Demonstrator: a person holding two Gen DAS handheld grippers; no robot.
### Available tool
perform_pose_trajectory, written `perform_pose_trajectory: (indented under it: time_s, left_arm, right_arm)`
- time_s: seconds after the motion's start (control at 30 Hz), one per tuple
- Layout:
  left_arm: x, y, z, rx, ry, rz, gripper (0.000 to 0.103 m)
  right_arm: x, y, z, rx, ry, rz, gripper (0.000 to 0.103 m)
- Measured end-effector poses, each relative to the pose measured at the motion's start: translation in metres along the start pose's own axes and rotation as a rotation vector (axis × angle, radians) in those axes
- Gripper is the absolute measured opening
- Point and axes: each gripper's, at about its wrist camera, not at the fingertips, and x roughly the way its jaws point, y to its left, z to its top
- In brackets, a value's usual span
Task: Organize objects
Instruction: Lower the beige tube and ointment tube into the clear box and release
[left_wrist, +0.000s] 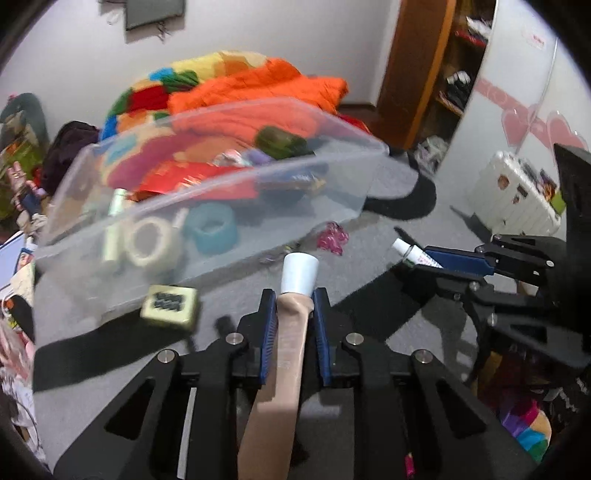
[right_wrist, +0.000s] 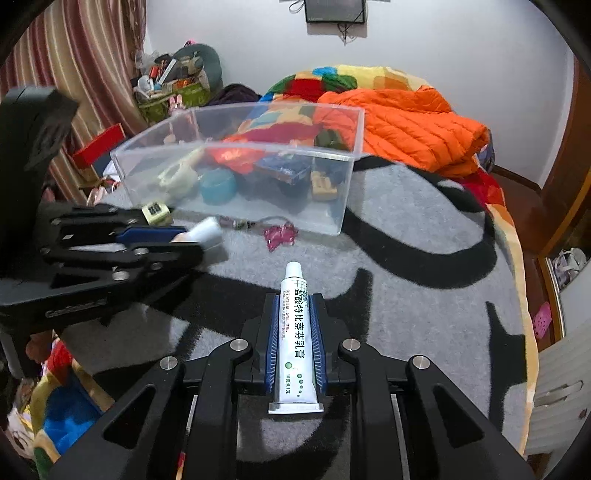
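Tubes fill both of your hand-held grippers. Your left hand-held gripper (left_wrist: 294, 301) is clenched on a beige tube (left_wrist: 284, 354) with a white cap that pokes out past the fingertips; the blue pads press its neck from both sides. Your right hand-held gripper (right_wrist: 294, 306) is clamped on a white ointment tube (right_wrist: 295, 343) with green print, cap forward and crimped end back between the jaws. Both tubes are held above the grey and black blanket (right_wrist: 406, 295) on the bed. Ahead of you sits the clear plastic bin (right_wrist: 236, 162), resting on that blanket. Inside it lie a teal tape roll (right_wrist: 218, 187), a pale tape roll (left_wrist: 147, 242), a red packet (right_wrist: 236, 157) and a blue packet (right_wrist: 284, 170). A small cream die-like block (right_wrist: 155, 213) lies just outside the bin's near wall, and a pink wrapper (right_wrist: 279, 235) lies on the blanket near the bin's front. An orange quilted jacket (right_wrist: 406, 125) is heaped behind the bin.
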Motion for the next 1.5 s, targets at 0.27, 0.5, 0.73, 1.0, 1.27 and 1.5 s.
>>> perform_pose_trajectory:
  time_s: [0.27, 0.5, 0.73, 1.0, 1.27, 1.5]
  left_arm:
    - [-0.057, 0.015, 0.011, -0.074, -0.163, 0.047, 0.019]
    - [-0.108, 0.023, 0.018, -0.115, -0.305, 0.061, 0.019]
    - [-0.137, 0.038, 0.04, -0.143, -0.405, 0.094, 0.019]
    - [-0.139, 0.055, 0.073, -0.144, -0.461, 0.19, 0.019]
    - [-0.095, 0.087, 0.089, -0.229, -0.4, 0.161, 0.019]
    - [-0.051, 0.104, 0.094, -0.311, -0.317, 0.016, 0.019]
  right_arm:
    - [-0.025, 0.007, 0.032, 0.01, -0.102, 0.013, 0.015]
    - [-0.042, 0.019, 0.061, -0.011, -0.188, 0.026, 0.015]
    - [-0.045, 0.02, 0.097, -0.002, -0.253, 0.031, 0.015]
    - [-0.035, 0.014, 0.13, 0.022, -0.277, 0.016, 0.015]
    - [0.012, 0.021, 0.138, -0.009, -0.206, -0.008, 0.015]
    - [0.053, 0.03, 0.136, -0.071, -0.131, -0.049, 0.015]
